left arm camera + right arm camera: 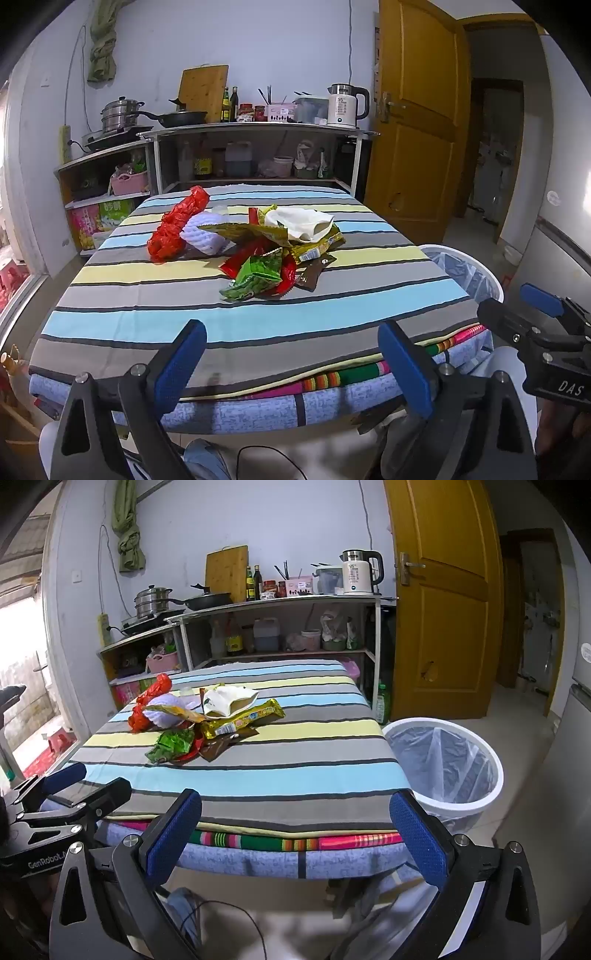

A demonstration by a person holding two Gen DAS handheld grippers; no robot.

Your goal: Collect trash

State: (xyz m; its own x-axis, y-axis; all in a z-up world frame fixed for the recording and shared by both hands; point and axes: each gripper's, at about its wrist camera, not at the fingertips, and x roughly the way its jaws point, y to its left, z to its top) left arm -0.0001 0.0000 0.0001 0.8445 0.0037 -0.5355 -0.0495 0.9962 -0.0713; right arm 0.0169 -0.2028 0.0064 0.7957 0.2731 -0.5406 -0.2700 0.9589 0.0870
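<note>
Both the left gripper (291,360) and right gripper (295,830) are held wide and empty short of the table (295,775), where the trash pile (207,720) is heaped, with the lined bin (443,760) kept beside it for drop-off.

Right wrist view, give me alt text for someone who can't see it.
A pile of trash lies on a striped table, with a lined white bin on the floor to its right. The open right gripper is empty, short of the table.
</note>
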